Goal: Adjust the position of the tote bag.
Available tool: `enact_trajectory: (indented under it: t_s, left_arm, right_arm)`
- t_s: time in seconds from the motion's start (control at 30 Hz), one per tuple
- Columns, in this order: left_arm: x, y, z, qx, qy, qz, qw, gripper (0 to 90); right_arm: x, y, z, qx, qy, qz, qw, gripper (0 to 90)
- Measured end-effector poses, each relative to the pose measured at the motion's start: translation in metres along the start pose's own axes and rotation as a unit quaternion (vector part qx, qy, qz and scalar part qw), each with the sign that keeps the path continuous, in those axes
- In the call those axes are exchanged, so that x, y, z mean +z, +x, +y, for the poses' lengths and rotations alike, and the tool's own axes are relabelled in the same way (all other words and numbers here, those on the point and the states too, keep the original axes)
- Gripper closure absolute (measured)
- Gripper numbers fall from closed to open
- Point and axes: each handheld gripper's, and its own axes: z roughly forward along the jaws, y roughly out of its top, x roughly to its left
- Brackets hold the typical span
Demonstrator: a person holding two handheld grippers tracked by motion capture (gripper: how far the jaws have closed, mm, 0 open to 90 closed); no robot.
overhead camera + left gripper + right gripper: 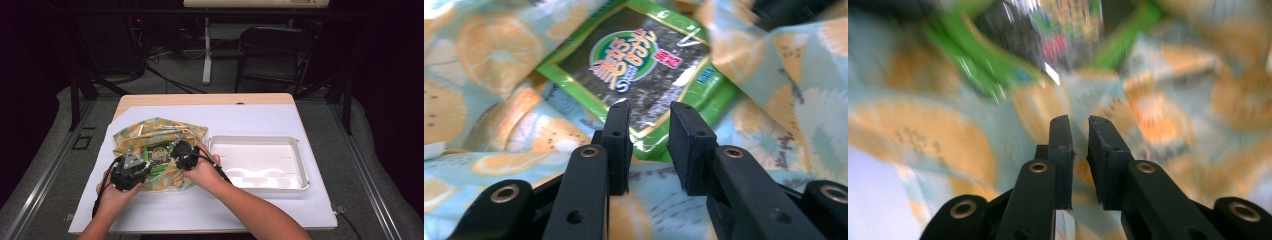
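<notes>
Desk (210, 112), covered by a white sheet, largest in the high view. White tray (295, 150) lying toward the right edge, apart from the cloth. Cloth with orange-slice print (135, 132), crumpled, spread near the left edge, just beside the tray. Green snack packet (159, 154) resting on the middle of that cloth, folds of the fabric raised around it; printed face up, seen closely in the left gripper view (644, 65). Left tongs (145, 167) (650, 150) at the near side of the cloth, pointed at the near edge of the packet, jaws parted with a gap and nothing pressed between. Right tongs (176, 150) (1079, 135) over the cloth at the far right side of the packet, picture there blurred, jaws almost together with a narrow slit, no fabric visibly pinched between.
</notes>
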Motion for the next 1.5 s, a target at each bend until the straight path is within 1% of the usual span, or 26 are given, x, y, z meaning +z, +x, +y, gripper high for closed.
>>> enact_trajectory:
  t_s: [0.03, 0.1, 0.17, 0.23, 0.27, 0.33, 0.37, 0.43, 0.47, 0.57, 0.6, 0.63, 0.67, 0.73, 0.8, 0.9, 0.97, 1.03, 1.07, 1.13, 1.27, 1.3, 1.33, 1.37, 1.43, 1.5]
  left_arm:
    - [0.001, 0.001, 0.000, -0.009, -0.004, 0.004, 0.9999, 69.9]
    - [0.001, 0.005, 0.001, -0.023, -0.003, 0.002, 0.9997, 67.9]
    - [0.001, 0.008, 0.004, -0.031, -0.007, 0.006, 0.9995, 66.3]
    - [-0.001, 0.011, 0.007, -0.042, -0.014, 0.009, 0.9990, 64.4]
    - [-0.002, 0.013, 0.010, -0.048, -0.019, 0.010, 0.9986, 64.0]
    - [-0.002, 0.017, 0.015, -0.059, -0.026, 0.009, 0.9979, 62.9]
    - [-0.002, 0.018, 0.017, -0.062, -0.027, 0.008, 0.9977, 62.3]
    - [0.000, 0.020, 0.023, -0.069, -0.030, 0.009, 0.9971, 61.6]
    - [0.001, 0.021, 0.026, -0.073, -0.028, 0.006, 0.9970, 61.0]
    - [0.005, 0.024, 0.033, -0.087, -0.032, 0.002, 0.9957, 60.3]
    - [0.008, 0.025, 0.036, -0.095, -0.031, 0.000, 0.9950, 59.5]
    - [0.009, 0.026, 0.037, -0.098, -0.031, -0.002, 0.9947, 58.9]
    - [0.012, 0.028, 0.039, -0.110, -0.031, -0.005, 0.9935, 58.6]
    - [0.017, 0.030, 0.040, -0.124, -0.024, -0.013, 0.9919, 57.4]
    - [0.020, 0.032, 0.040, -0.133, -0.018, -0.019, 0.9907, 56.8]
    - [0.024, 0.032, 0.039, -0.138, -0.009, -0.020, 0.9902, 55.7]
    - [0.025, 0.033, 0.038, -0.141, -0.007, -0.021, 0.9898, 54.9]
    - [0.026, 0.035, 0.036, -0.144, -0.004, -0.021, 0.9894, 53.7]
    - [0.027, 0.035, 0.036, -0.150, -0.003, -0.022, 0.9885, 53.1]
    - [0.028, 0.036, 0.034, -0.154, 0.003, -0.025, 0.9877, 52.1]
    - [0.030, 0.038, 0.031, -0.165, 0.009, -0.030, 0.9857, 50.8]
    - [0.030, 0.039, 0.030, -0.167, 0.011, -0.031, 0.9853, 50.8]
    - [0.030, 0.039, 0.030, -0.172, 0.011, -0.031, 0.9845, 50.8]
    - [0.030, 0.040, 0.029, -0.174, 0.013, -0.032, 0.9842, 50.4]
    - [0.031, 0.040, 0.027, -0.181, 0.018, -0.038, 0.9826, 49.5]
    - [0.031, 0.041, 0.024, -0.187, 0.024, -0.045, 0.9810, 48.7]
  right_arm:
    - [0.002, -0.002, -0.004, -0.002, 0.012, -0.004, 0.9999, 80.6]
    - [0.005, -0.005, -0.009, 0.005, 0.025, -0.012, 0.9996, 80.1]
    - [0.004, -0.009, -0.011, 0.017, 0.022, -0.011, 0.9995, 79.2]
    - [-0.002, -0.011, -0.008, 0.027, 0.005, -0.007, 0.9996, 78.9]
    - [-0.003, -0.011, -0.008, 0.031, -0.010, -0.007, 0.9994, 78.8]
    - [-0.009, -0.012, -0.004, 0.030, -0.027, -0.010, 0.9991, 78.1]
    - [-0.012, -0.012, -0.001, 0.035, -0.043, -0.008, 0.9984, 77.4]
    - [-0.015, -0.012, 0.004, 0.039, -0.060, -0.005, 0.9974, 76.4]
    - [-0.016, -0.012, 0.008, 0.048, -0.076, 0.000, 0.9959, 76.0]
    - [-0.014, -0.011, 0.018, 0.057, -0.091, 0.010, 0.9942, 74.4]
    - [-0.012, -0.011, 0.022, 0.058, -0.091, 0.015, 0.9940, 73.7]
    - [-0.008, -0.010, 0.026, 0.063, -0.089, 0.015, 0.9939, 73.5]
    - [-0.006, -0.010, 0.028, 0.065, -0.088, 0.016, 0.9939, 73.5]
    - [0.002, -0.009, 0.033, 0.070, -0.093, 0.015, 0.9931, 73.2]
    - [0.009, -0.009, 0.037, 0.070, -0.086, 0.011, 0.9938, 72.8]
    - [0.021, -0.009, 0.037, 0.080, -0.069, 0.005, 0.9944, 72.1]
    - [0.026, -0.012, 0.036, 0.078, -0.054, -0.002, 0.9955, 72.1]
    - [0.028, -0.014, 0.033, 0.087, -0.046, -0.006, 0.9951, 71.3]
    - [0.028, -0.015, 0.032, 0.088, -0.043, -0.009, 0.9952, 70.4]
    - [0.029, -0.016, 0.030, 0.093, -0.035, -0.008, 0.9950, 69.0]
    - [0.033, -0.015, 0.026, 0.096, -0.037, -0.010, 0.9946, 70.6]
    - [0.033, -0.015, 0.025, 0.092, -0.032, -0.010, 0.9952, 71.5]
    - [0.033, -0.014, 0.024, 0.101, -0.038, -0.010, 0.9942, 72.3]
    - [0.034, -0.014, 0.024, 0.102, -0.044, -0.008, 0.9938, 73.0]
    - [0.033, -0.015, 0.023, 0.097, -0.037, -0.007, 0.9946, 73.5]
    - [0.034, -0.013, 0.022, 0.103, -0.042, -0.009, 0.9937, 74.9]
